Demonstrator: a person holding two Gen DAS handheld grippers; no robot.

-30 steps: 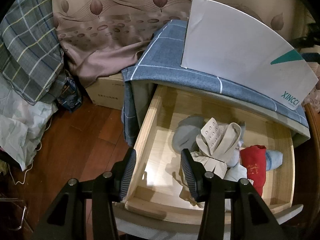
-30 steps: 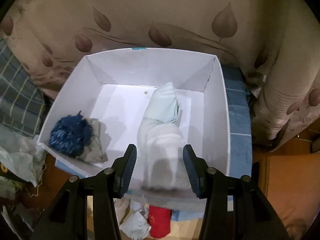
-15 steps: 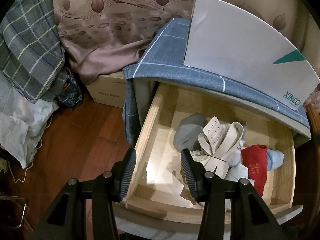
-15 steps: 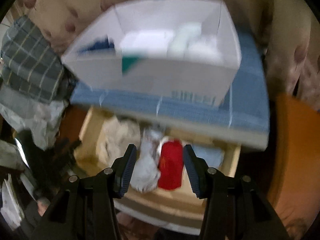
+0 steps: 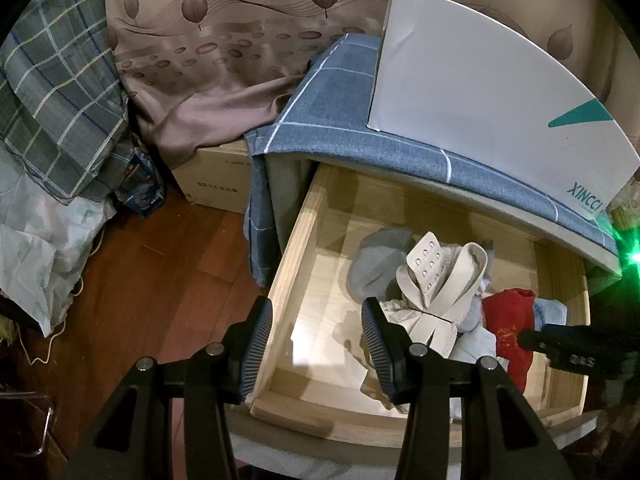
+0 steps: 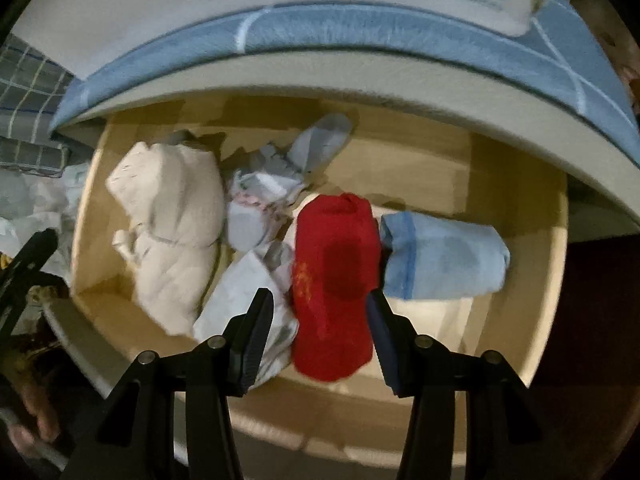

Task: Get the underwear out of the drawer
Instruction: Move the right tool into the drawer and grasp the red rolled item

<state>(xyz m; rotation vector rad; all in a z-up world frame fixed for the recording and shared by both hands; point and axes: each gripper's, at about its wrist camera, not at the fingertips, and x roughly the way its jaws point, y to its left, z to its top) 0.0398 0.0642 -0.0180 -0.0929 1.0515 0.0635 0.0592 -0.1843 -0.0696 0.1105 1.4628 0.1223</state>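
Several rolled garments crowd wooden drawer (image 6: 536, 292), right end. Right gripper (image 6: 320, 320) jaws spread, straddling red underwear roll (image 6: 334, 280) (not yet pinching). Left gripper (image 5: 316, 344) jaws spread, empty, over drawer's left rim. Risk: left pad snags white patterned piece (image 6: 244, 308) touching red roll, dragging both out; blue roll (image 6: 440, 256) just beside could shift too. Half second ago right gripper sat higher, white box (image 5: 492, 120) in view; now down at drawer.

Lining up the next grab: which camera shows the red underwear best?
Right wrist: the red underwear lies whole between the open right gripper fingers. Left wrist shows it small, at the drawer's right, partly hidden.
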